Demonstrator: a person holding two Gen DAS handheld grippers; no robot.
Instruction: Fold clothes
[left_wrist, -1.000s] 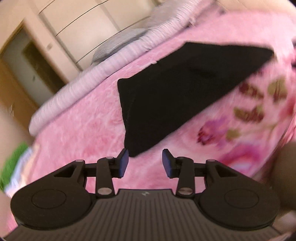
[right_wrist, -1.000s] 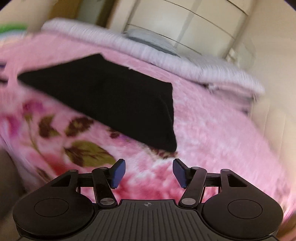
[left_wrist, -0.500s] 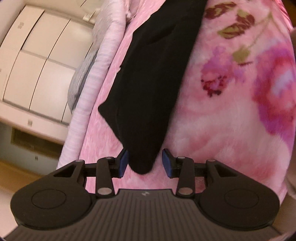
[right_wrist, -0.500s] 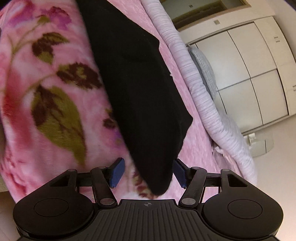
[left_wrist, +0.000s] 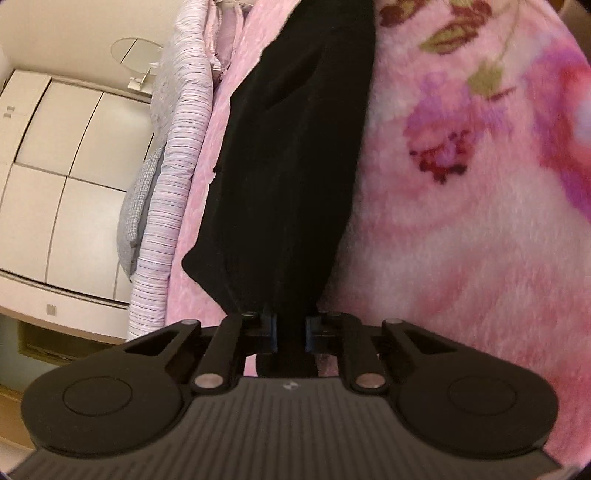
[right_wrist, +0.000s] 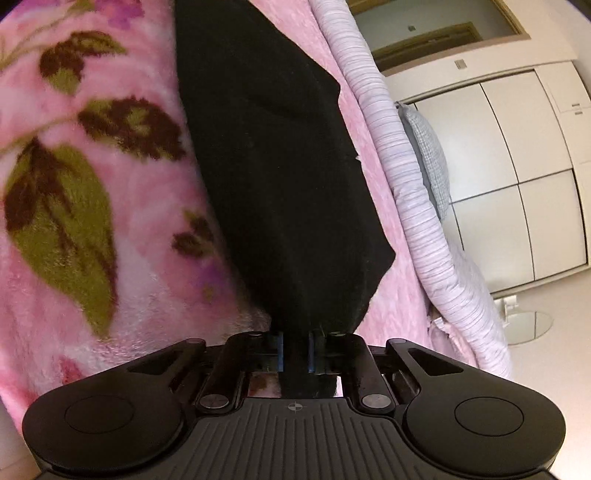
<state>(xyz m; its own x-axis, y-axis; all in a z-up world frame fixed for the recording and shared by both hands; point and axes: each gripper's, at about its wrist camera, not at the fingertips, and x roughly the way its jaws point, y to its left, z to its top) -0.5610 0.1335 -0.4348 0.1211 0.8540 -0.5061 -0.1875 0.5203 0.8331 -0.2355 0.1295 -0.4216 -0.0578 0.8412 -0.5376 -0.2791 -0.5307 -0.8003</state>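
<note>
Left gripper (left_wrist: 290, 332): clamped on a corner of the black garment (left_wrist: 291, 166); the blue pads (left_wrist: 273, 330) press the cloth from both sides, and a small tuft of it pokes back behind them toward the gripper body.
Right gripper (right_wrist: 295, 350): likewise closed on a corner of the black garment (right_wrist: 284, 177), with the cloth pinched between its blue pads (right_wrist: 280, 350) and a bit of fabric bunched behind them.
Black garment: spread on the bed, stretching away from each gripper along the pink blanket (left_wrist: 461, 240); it looks folded into a thick flat slab, with a loose corner sticking out sideways near each gripper. Which kind of clothing it is cannot be told.
Pink blanket: fluffy, with printed flowers and green leaves (right_wrist: 62, 229); it lies directly under the garment.
Striped quilt (left_wrist: 173, 177): pale lilac, rolled along the far edge of the bed, beside the blanket and apart from the garment.
Grey pillow (right_wrist: 428, 155): checked cloth, tucked against the far side of the quilt.
Wardrobe (right_wrist: 517, 166): cream panel doors behind the bed.
Round glass stand (right_wrist: 528, 325): near the end of the quilt, against the wall.
</note>
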